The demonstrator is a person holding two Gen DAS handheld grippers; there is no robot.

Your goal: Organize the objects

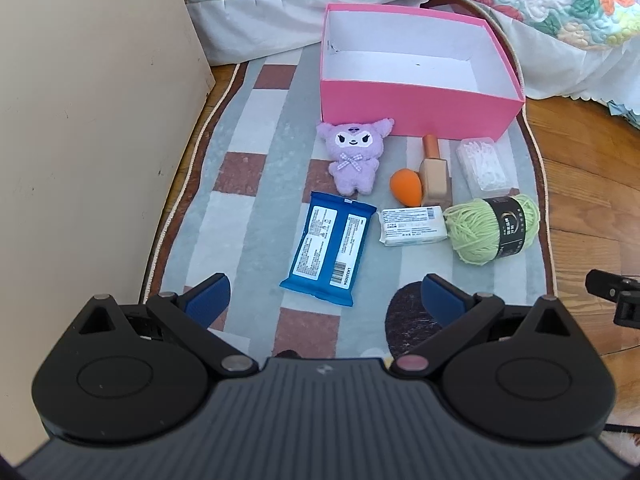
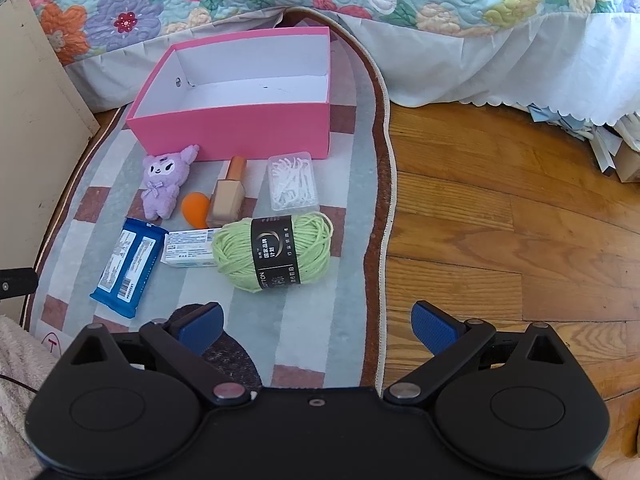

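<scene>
The open pink cardboard box (image 1: 416, 110) sits at the far end of the striped rug (image 1: 248, 184), and it looks empty inside. All the little things lie on the rug just near the box: a fluffy purple plush toy (image 1: 354, 156), an orange egg-shaped sponge (image 1: 406, 188), a tan bottle with an orange cap (image 1: 434, 176), a clear plastic box of white picks (image 1: 484, 168), a ball of light green yarn (image 1: 492, 228), a small white pack (image 1: 414, 225) and a flat blue pack of wipes (image 1: 328, 248).

Nothing is packed yet, so this is the very start. The left hand-held gripper (image 1: 326, 298) and the right hand-held gripper (image 2: 318, 322) both have their fingers wide apart, holding nothing, above the near end of the rug.

Next, one should probably go down to a close thing, maybe the blue pack or the yarn, and pinch it.
</scene>
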